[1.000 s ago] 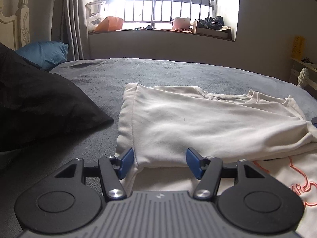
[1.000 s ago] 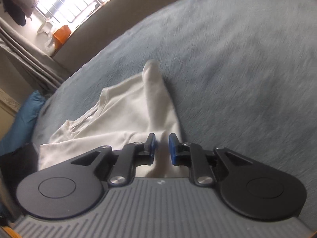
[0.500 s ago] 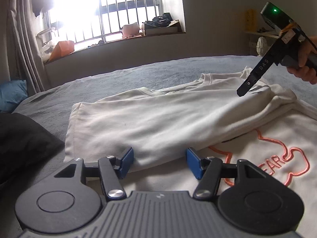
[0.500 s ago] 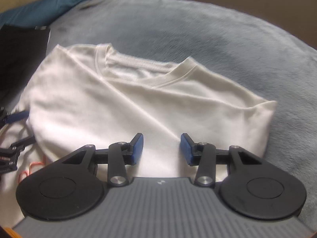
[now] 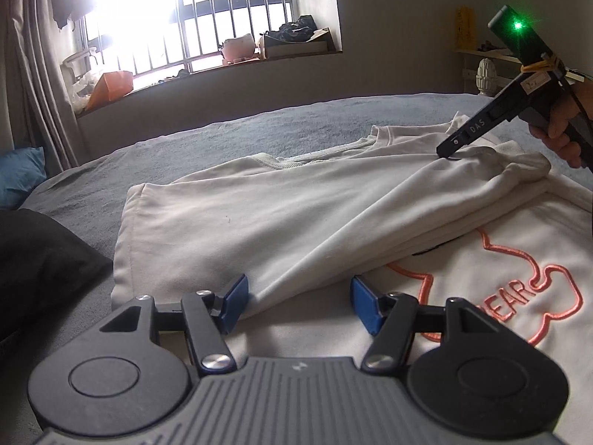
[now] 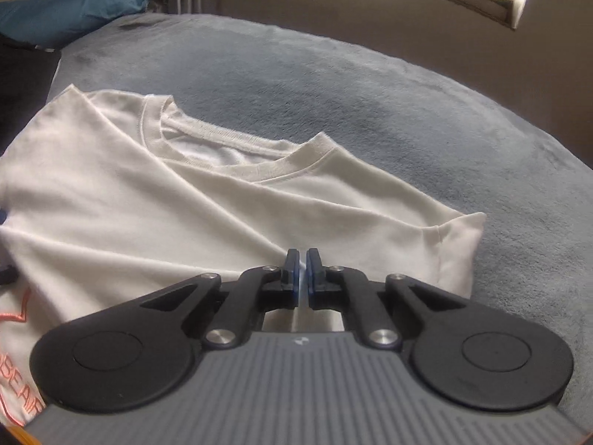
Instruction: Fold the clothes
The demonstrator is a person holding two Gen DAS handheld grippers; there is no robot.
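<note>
Grey bed (image 6: 370, 104): right gripper (image 6: 302, 259) pinching white shirt (image 6: 148, 200); left gripper (image 5: 298, 296) open.

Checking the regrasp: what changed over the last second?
The right gripper let go of the sleeve, swung over the folded white T-shirt, and its jaws have just closed, pinching a ridge of its cloth. The left gripper stayed open at the near fold; the shirt stayed on the grey blanket.

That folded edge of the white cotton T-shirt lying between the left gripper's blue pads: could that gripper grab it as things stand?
Probably yes. The left gripper is open, its blue pads straddling the folded edge of the white cotton T-shirt, with nothing between them and the cloth.
</note>
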